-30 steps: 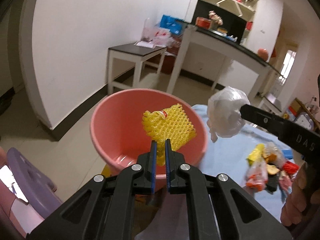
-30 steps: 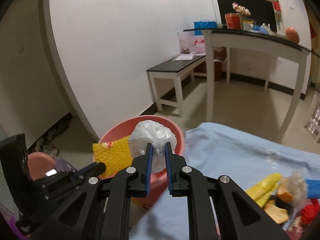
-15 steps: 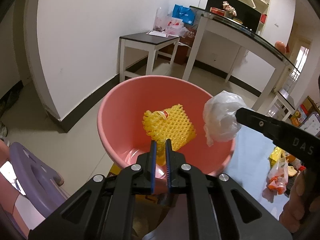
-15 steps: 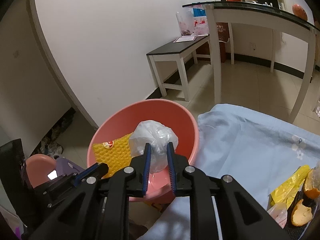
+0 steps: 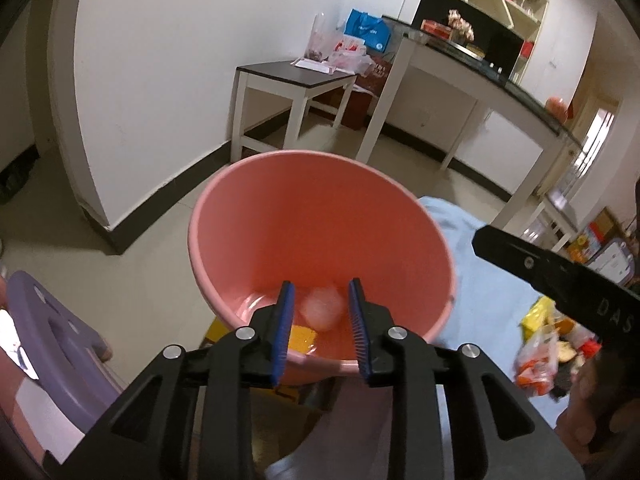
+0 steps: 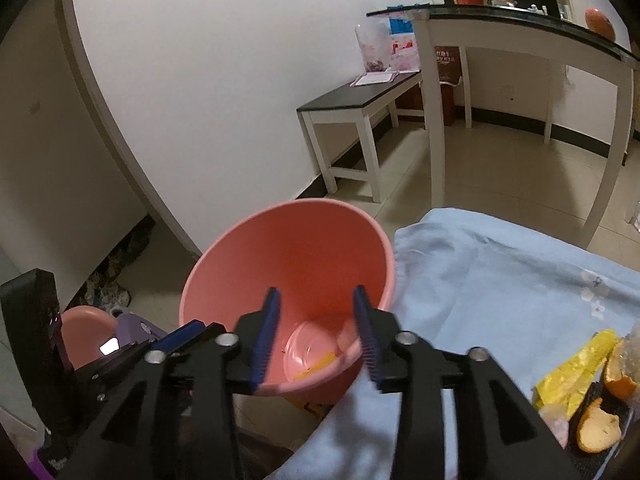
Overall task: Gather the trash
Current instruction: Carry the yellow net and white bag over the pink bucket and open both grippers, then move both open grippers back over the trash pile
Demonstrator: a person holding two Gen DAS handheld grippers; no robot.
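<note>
The crumpled white plastic bag (image 5: 322, 307) lies at the bottom of the round pink plastic bucket (image 5: 320, 216), seen between and just beyond the blue pads of the left tongs (image 5: 320, 324); its outline is blurred. A piece of yellow foam netting (image 5: 302, 336) lies beside it on the bucket floor, partly hidden behind the left pad of those tongs. In the right wrist view the netting (image 6: 316, 362) shows as a yellow strip at the bucket bottom (image 6: 288, 264).

The left tongs stand with jaws spread apart and grip nothing. The right tongs (image 6: 318, 334) also stand with jaws spread apart and empty, directly above the near rim of the bucket. The right tongs' black body (image 5: 560, 272) appears to the right of the left tongs.

To the right of both tongs lies the light-blue cloth-covered surface (image 6: 500, 280), its edge touching the bucket. Further right on it rests a pile of litter: a yellow wrapper (image 6: 576, 372) and orange peel (image 6: 598, 426). A purple plastic stool (image 5: 52, 344) stands to the left of the left tongs.
</note>
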